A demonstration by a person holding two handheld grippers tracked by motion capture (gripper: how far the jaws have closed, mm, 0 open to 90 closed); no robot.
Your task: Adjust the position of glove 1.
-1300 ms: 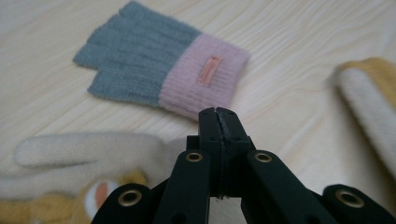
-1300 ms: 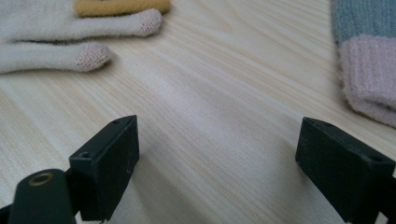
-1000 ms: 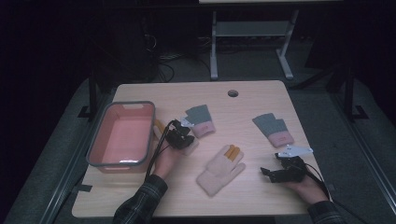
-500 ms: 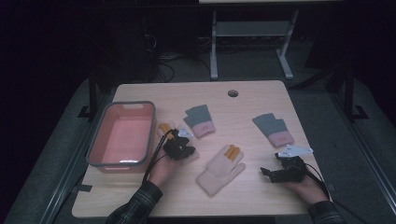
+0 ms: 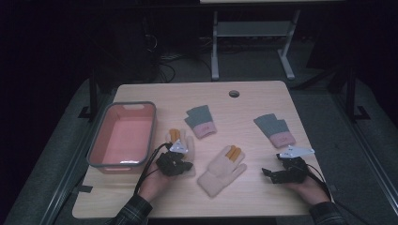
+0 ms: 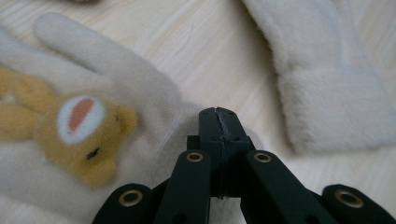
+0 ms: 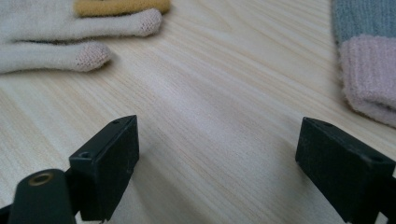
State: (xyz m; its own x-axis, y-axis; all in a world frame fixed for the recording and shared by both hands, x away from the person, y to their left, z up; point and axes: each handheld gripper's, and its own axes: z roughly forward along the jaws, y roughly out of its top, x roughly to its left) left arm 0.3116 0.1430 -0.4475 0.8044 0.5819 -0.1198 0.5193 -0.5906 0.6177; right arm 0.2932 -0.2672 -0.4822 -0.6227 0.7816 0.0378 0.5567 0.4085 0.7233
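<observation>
A cream glove with a bear face (image 6: 116, 93) lies on the wooden table (image 5: 253, 101), right of the pink tray (image 5: 96, 140); it is seen from above as the bear glove (image 5: 184, 142). My left gripper (image 5: 178, 159) (image 6: 218, 114) is shut, its tips pinching this glove's fabric near the cuff. A second cream glove (image 5: 221, 169) (image 6: 327, 84) lies just to its right. My right gripper (image 5: 272, 174) (image 7: 217, 154) stands open low over bare wood, between the second cream glove's fingertips (image 7: 70, 28) and a grey glove with a pink cuff (image 5: 276, 130) (image 7: 369, 70).
Another grey and pink glove (image 5: 201, 121) lies mid-table behind the cream ones. A round cable hole (image 5: 233, 93) sits near the far edge. A metal stand (image 5: 251, 33) and cables are on the dark floor beyond the table.
My left gripper has moved toward the near side and slightly right, and the bear glove has come along with it, away from the tray. The right gripper has stayed put.
</observation>
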